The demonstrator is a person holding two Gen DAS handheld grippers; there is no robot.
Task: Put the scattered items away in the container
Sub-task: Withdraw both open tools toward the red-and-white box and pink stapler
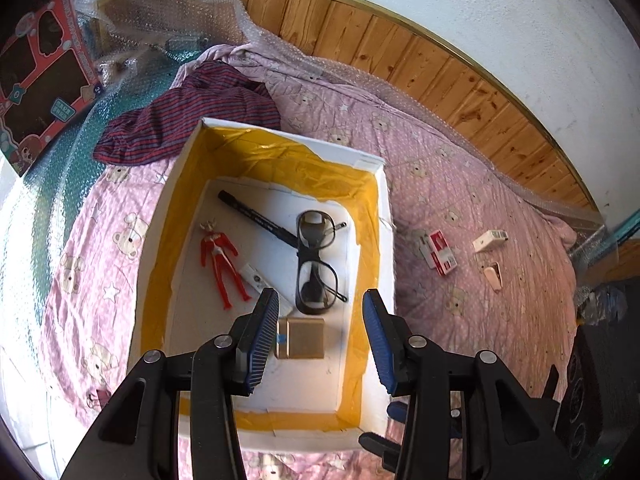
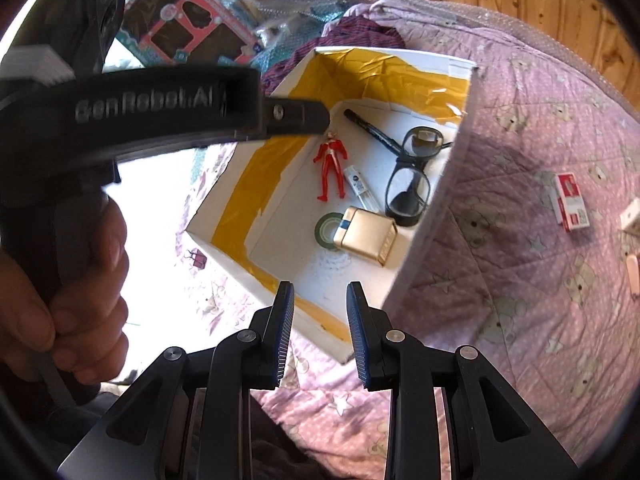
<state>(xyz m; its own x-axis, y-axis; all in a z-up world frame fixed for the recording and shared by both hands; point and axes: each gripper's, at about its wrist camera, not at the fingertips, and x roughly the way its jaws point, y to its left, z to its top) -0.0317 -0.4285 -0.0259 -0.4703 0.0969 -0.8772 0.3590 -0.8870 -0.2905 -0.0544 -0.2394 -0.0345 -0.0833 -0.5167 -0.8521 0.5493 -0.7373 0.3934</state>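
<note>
Both grippers, left and right, are spread wide and hold nothing above the box. Inside lie a gold tin, glasses, a pen and a red toy. Out on the pink blanket sit a red pack and a clip.

We see the right gripper empty, fingers apart, above the white box holding glasses, red figure, gold tin.
</note>
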